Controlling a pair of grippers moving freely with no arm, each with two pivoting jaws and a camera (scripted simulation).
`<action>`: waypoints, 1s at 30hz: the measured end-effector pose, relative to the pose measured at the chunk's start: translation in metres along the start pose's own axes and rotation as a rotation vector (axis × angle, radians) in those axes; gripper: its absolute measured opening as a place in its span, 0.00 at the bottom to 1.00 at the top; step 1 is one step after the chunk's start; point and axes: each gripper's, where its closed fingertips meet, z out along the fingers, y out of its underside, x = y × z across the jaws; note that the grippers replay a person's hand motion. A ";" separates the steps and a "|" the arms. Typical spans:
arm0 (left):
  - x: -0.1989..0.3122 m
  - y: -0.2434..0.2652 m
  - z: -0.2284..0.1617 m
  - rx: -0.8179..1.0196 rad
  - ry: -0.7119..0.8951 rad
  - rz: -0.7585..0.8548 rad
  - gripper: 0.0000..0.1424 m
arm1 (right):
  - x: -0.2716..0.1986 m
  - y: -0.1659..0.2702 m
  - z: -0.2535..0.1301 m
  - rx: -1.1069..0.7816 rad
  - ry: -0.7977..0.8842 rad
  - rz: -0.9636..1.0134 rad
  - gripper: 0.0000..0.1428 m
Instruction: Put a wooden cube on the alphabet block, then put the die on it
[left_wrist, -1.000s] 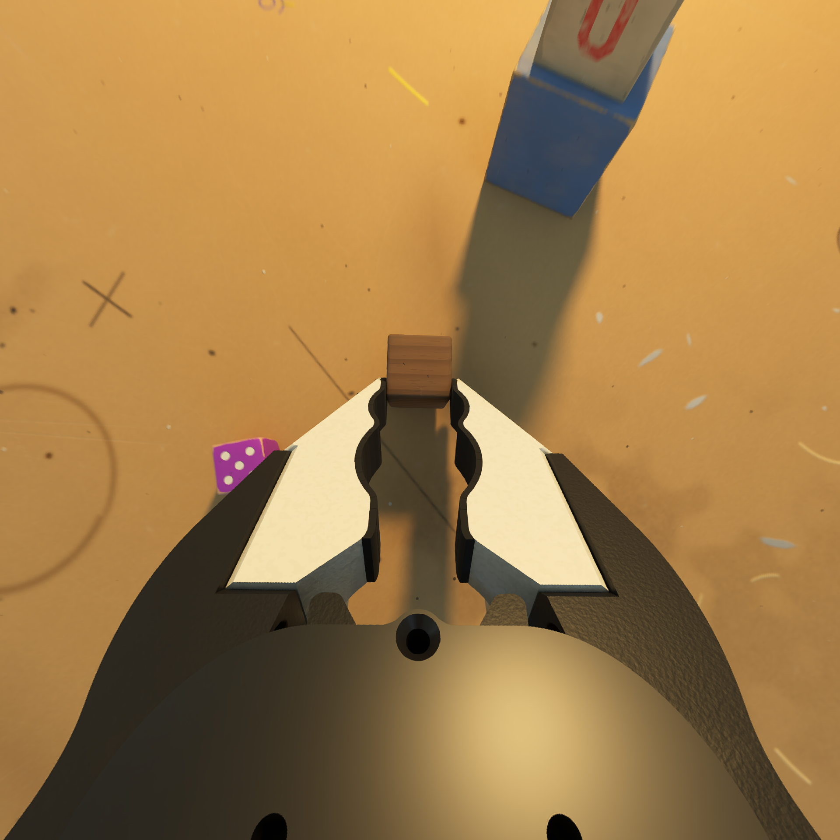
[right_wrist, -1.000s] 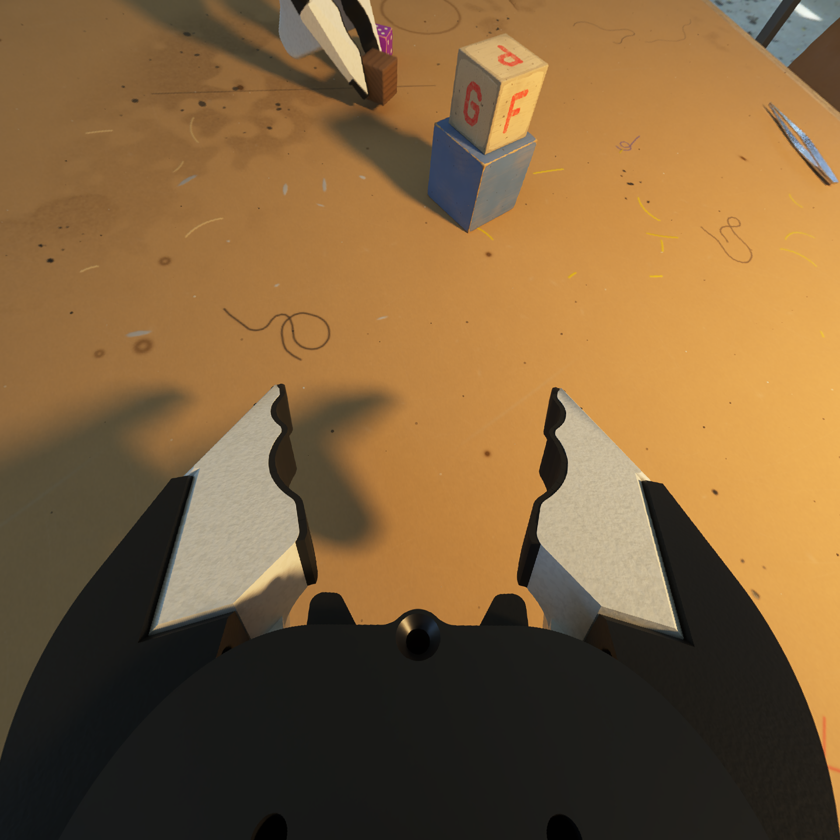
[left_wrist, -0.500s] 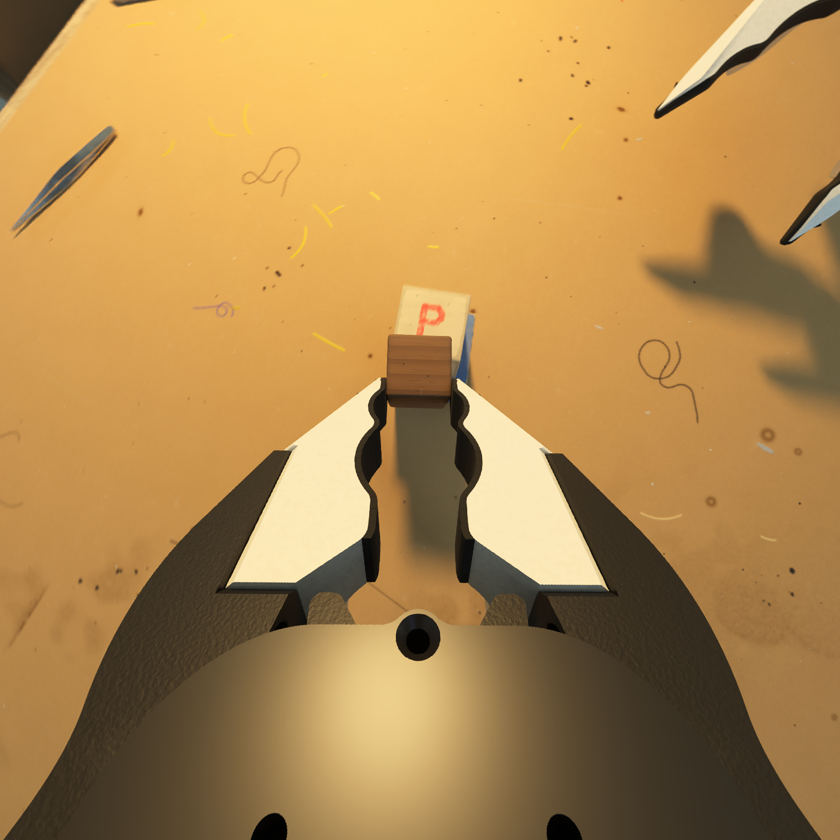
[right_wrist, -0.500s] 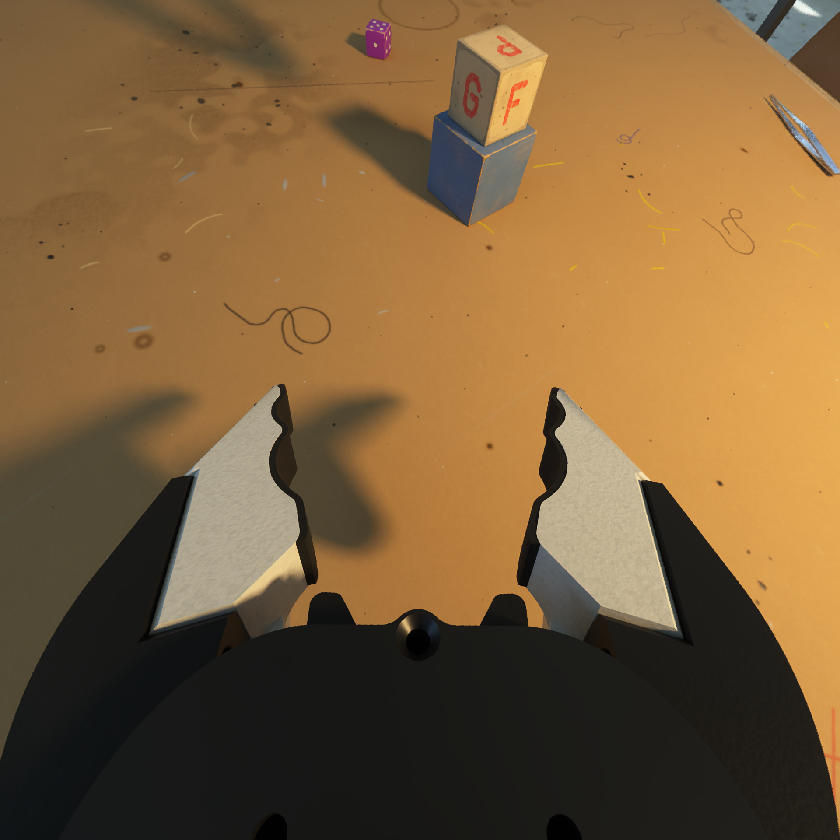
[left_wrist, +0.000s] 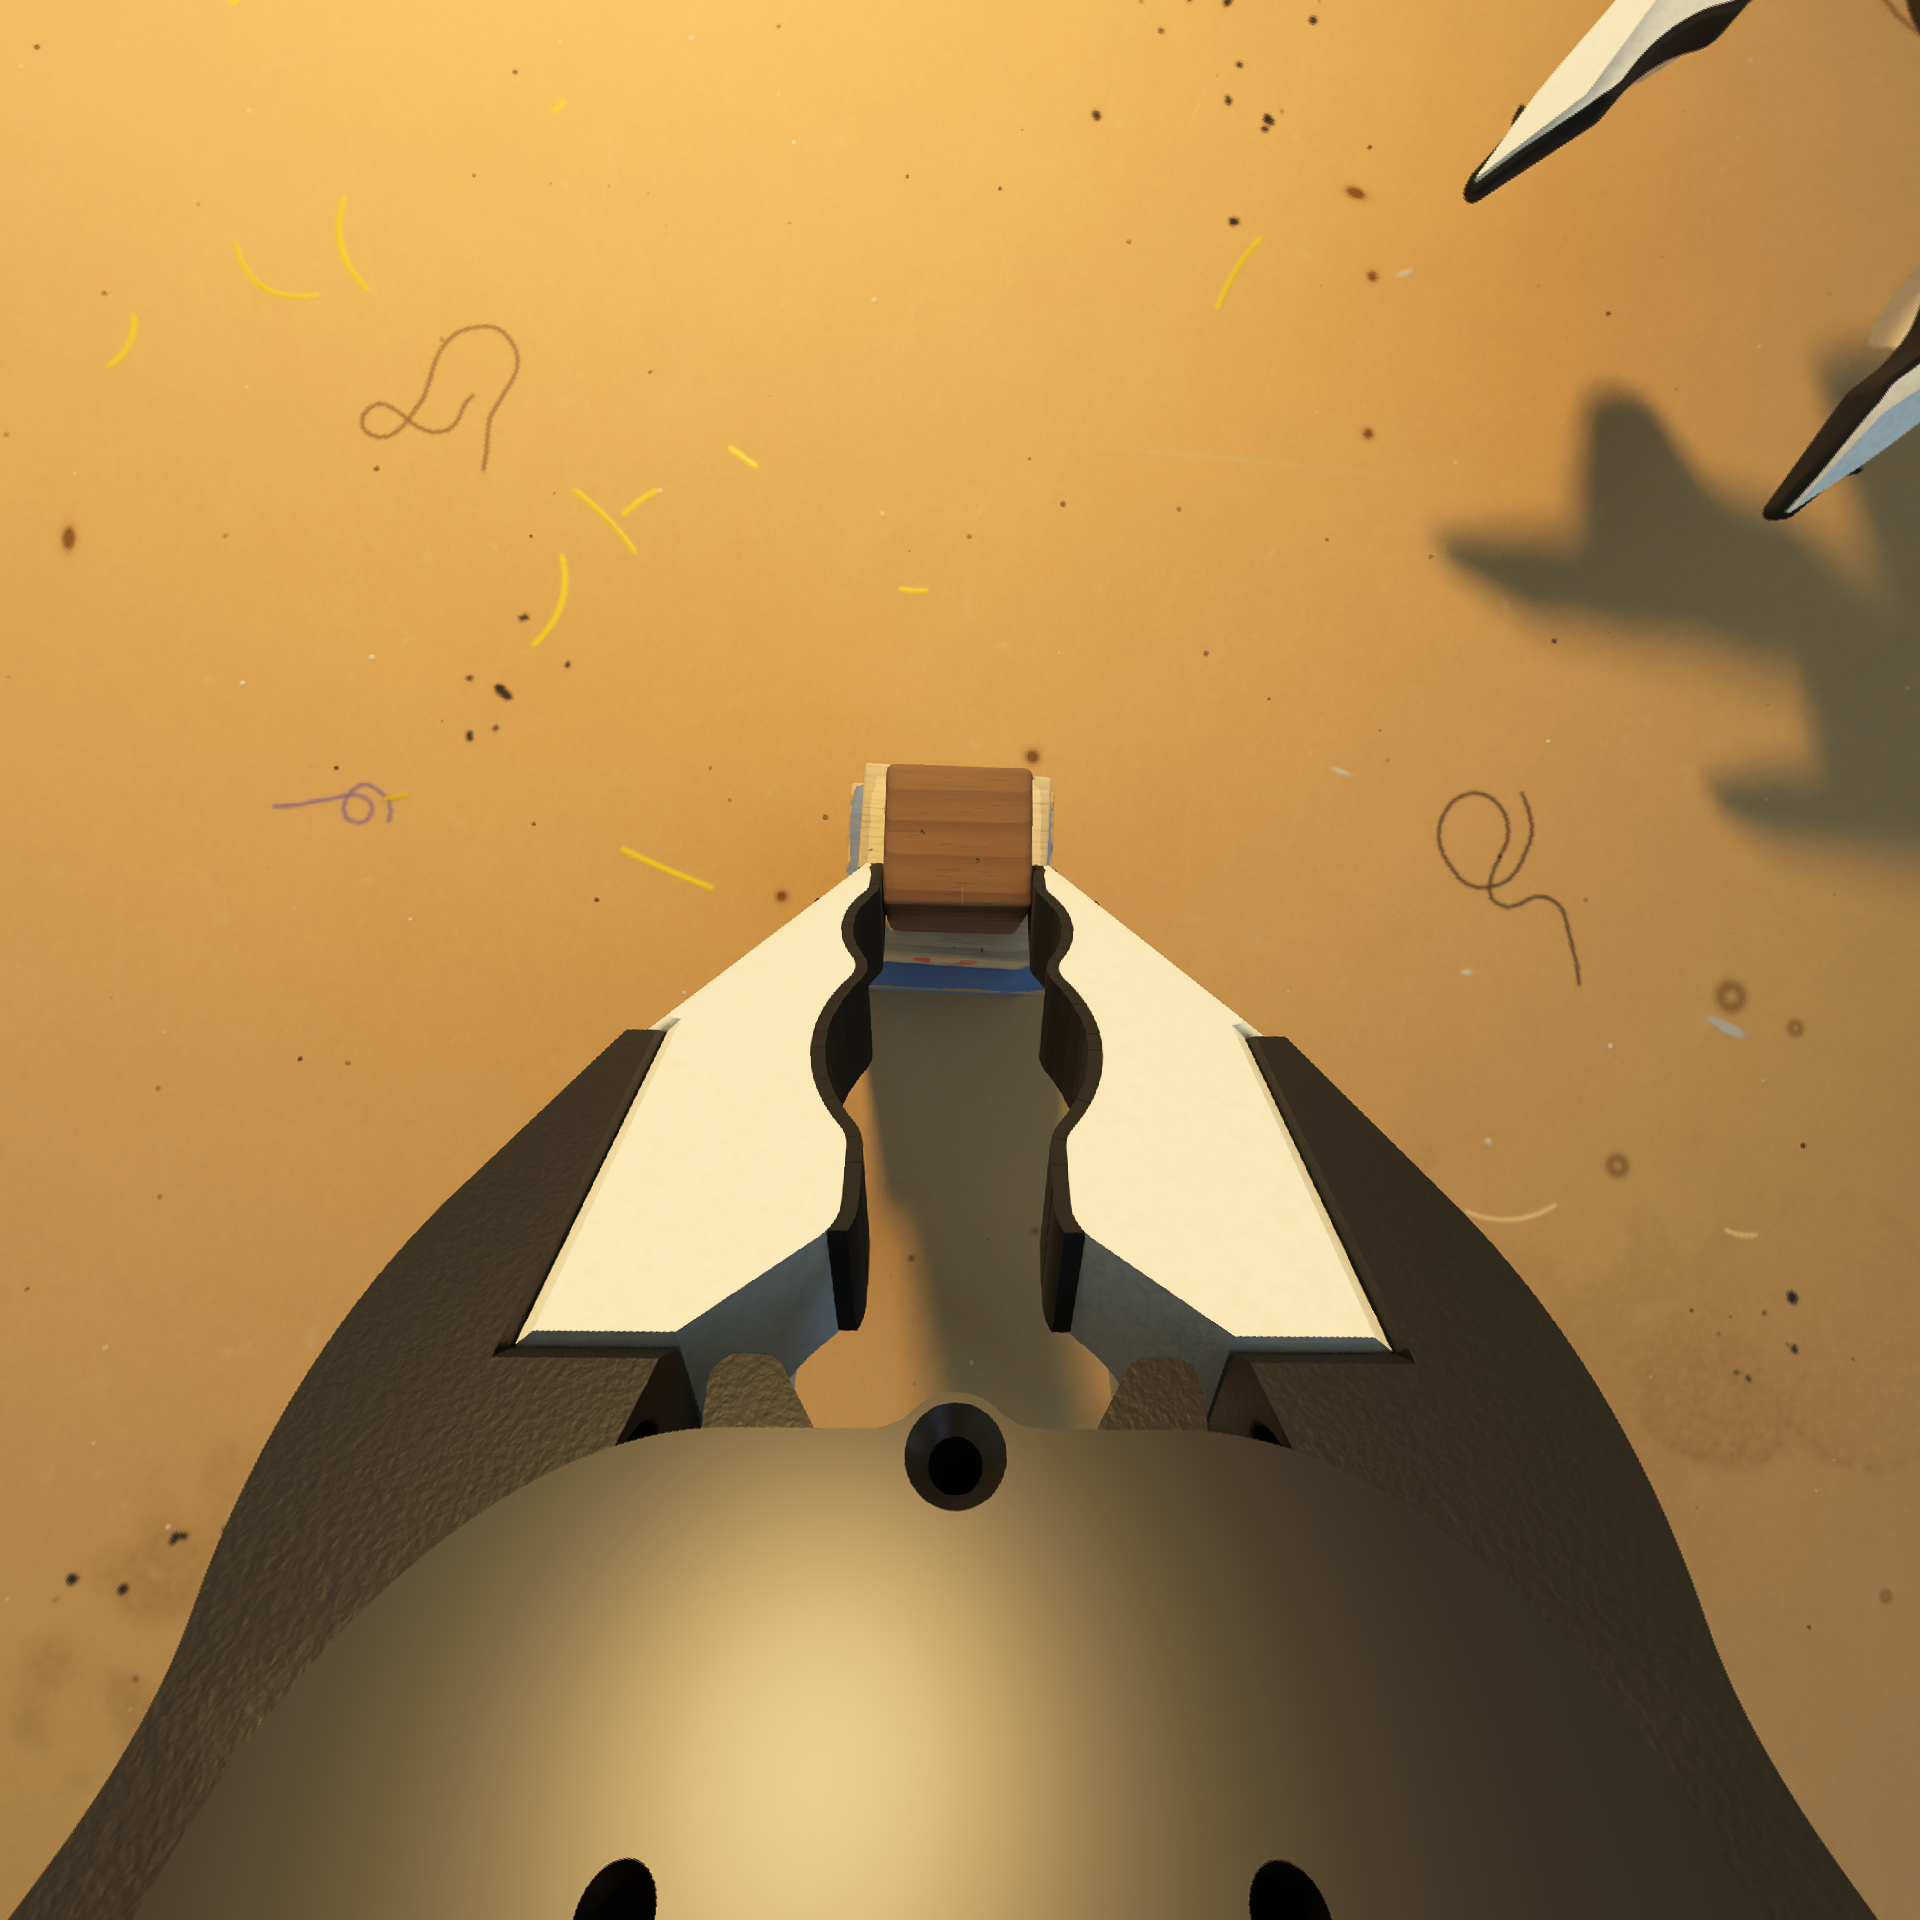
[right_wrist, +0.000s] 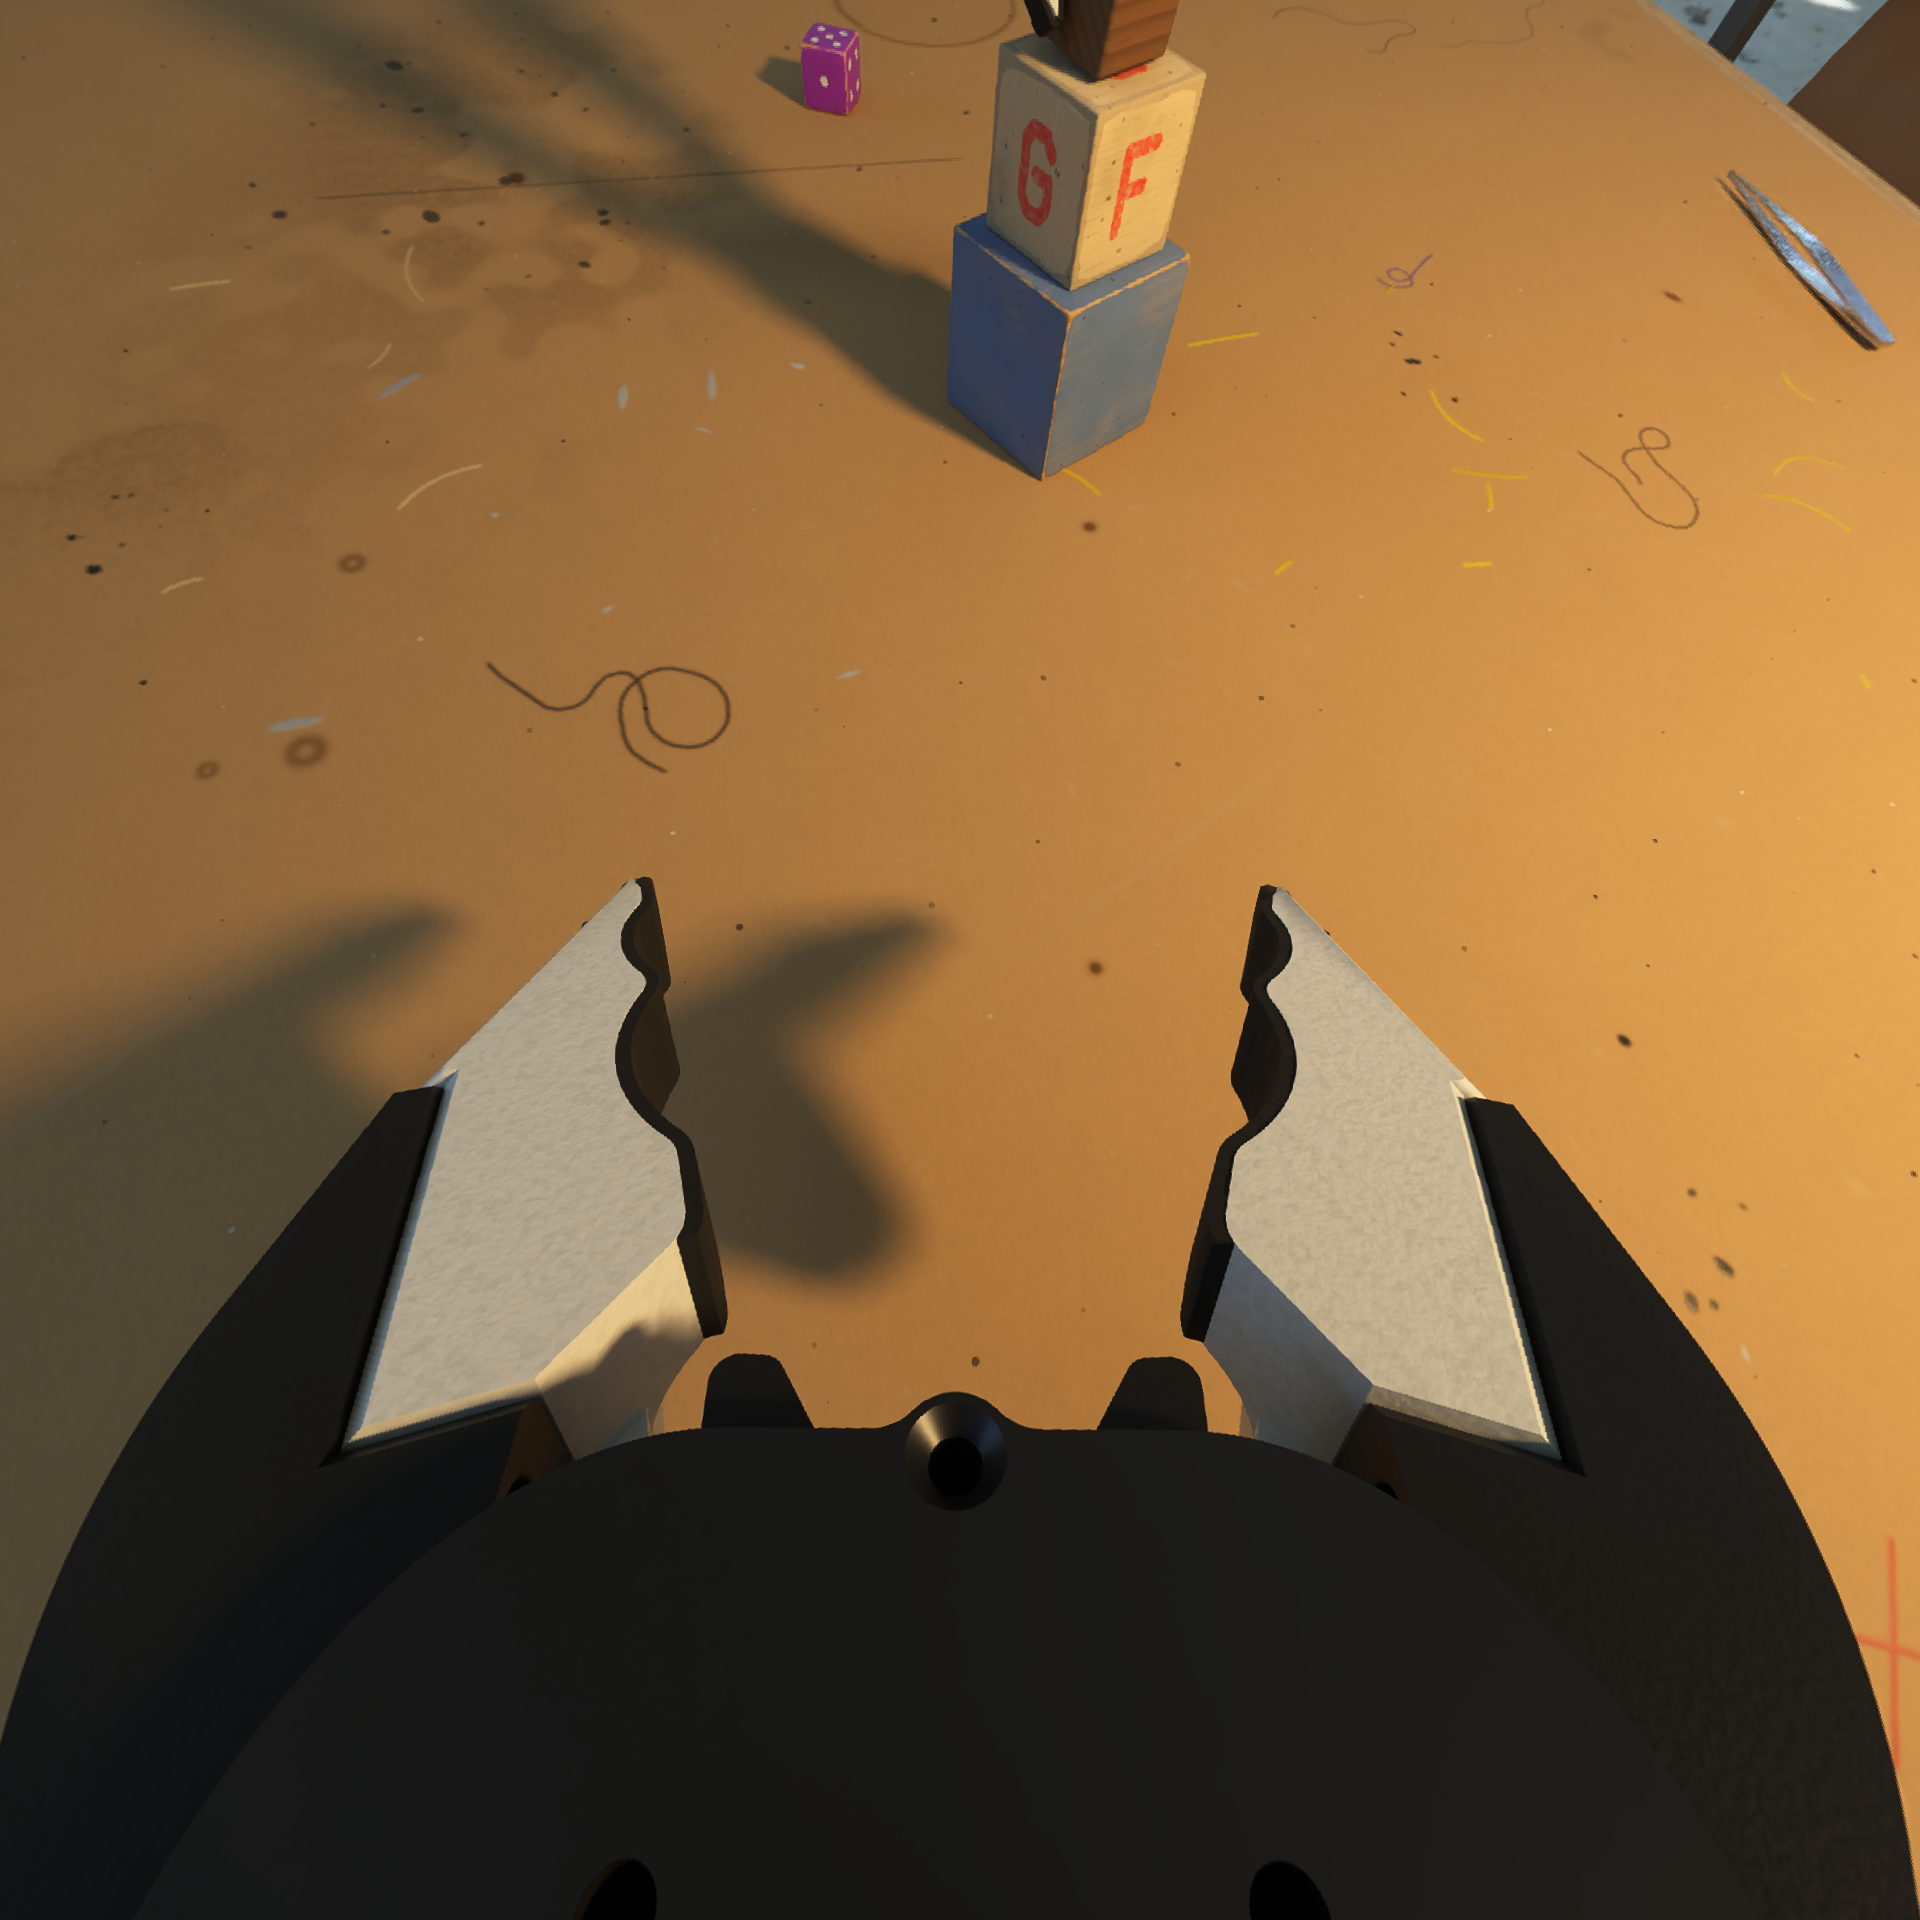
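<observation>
My left gripper (left_wrist: 956, 883) is shut on a small brown wooden cube (left_wrist: 956, 842) and holds it right over the pale alphabet block (left_wrist: 954, 948), which stands on a blue block (left_wrist: 956, 977). In the right wrist view the wooden cube (right_wrist: 1127, 31) sits at the top face of the alphabet block (right_wrist: 1091, 166), over the blue block (right_wrist: 1060, 353); I cannot tell if they touch. The purple die (right_wrist: 829, 68) lies on the table to the left of the stack. My right gripper (right_wrist: 956, 894) is open and empty, well short of the stack.
The orange-brown table (right_wrist: 935, 623) carries scribbles and specks. A thin metal tool (right_wrist: 1808, 260) lies at the far right near the table edge. The right gripper's fingers (left_wrist: 1579, 99) show at the top right of the left wrist view.
My left gripper has carried the wooden cube up from beside the die and over the alphabet block, now nearly covering it. The right gripper has stayed open and hardly moved.
</observation>
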 end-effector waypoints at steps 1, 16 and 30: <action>0.000 0.000 0.001 0.002 0.005 0.002 0.19 | 0.000 0.000 0.000 0.000 0.000 -0.001 0.78; -0.004 0.003 -0.010 0.064 -0.005 -0.001 0.30 | 0.000 -0.001 0.002 -0.005 -0.002 -0.001 0.78; -0.066 0.154 -0.087 0.112 -0.416 -0.351 0.43 | -0.004 -0.006 0.009 0.019 -0.028 -0.007 0.78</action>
